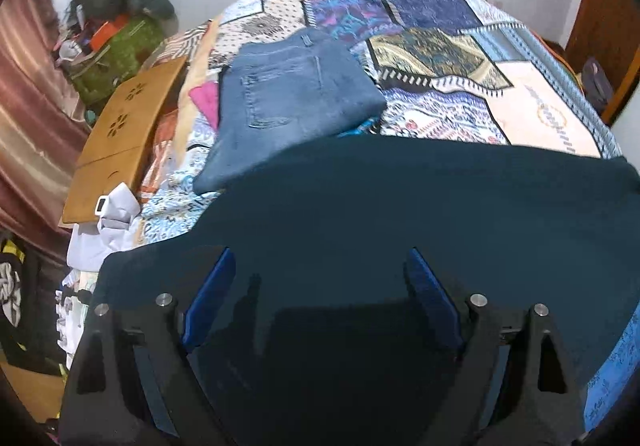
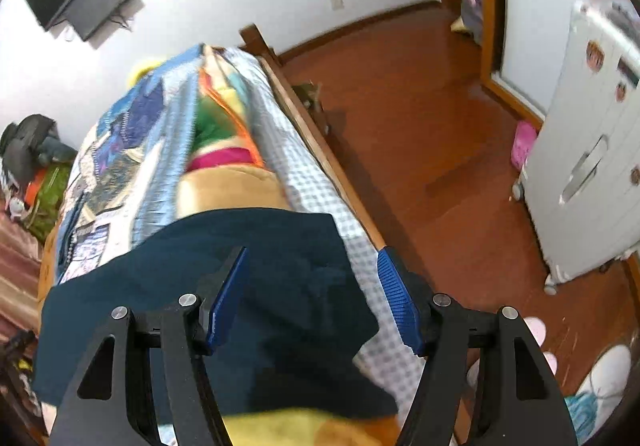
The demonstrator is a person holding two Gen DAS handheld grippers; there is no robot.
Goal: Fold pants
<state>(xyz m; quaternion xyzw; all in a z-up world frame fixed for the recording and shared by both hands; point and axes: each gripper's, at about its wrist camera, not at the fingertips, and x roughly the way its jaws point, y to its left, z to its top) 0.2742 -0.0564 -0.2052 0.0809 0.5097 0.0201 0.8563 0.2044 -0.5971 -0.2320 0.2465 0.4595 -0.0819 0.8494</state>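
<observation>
Dark teal cloth, the pants (image 1: pixel 400 213), lies spread across the near end of the bed (image 1: pixel 532 85), on its patchwork quilt, one edge reaching the bed's side in the right wrist view. The fabric looks soft, limp and light, so it should drape and sag when lifted; a judgement only, but the best hold seems a pinch at a corner or hem edge, one per claw, keeping the cloth taut between them. The left claw (image 1: pixel 320 294) hovers above the cloth with its jaws wide apart and nothing gripped. The right claw (image 2: pixel 312 298) also stands open over the pants' edge, pads clear of the fabric. Counted: one pair of dark teal pants, one folded pair of blue jeans (image 1: pixel 288 93) farther up the bed, two claws, one bed.
</observation>
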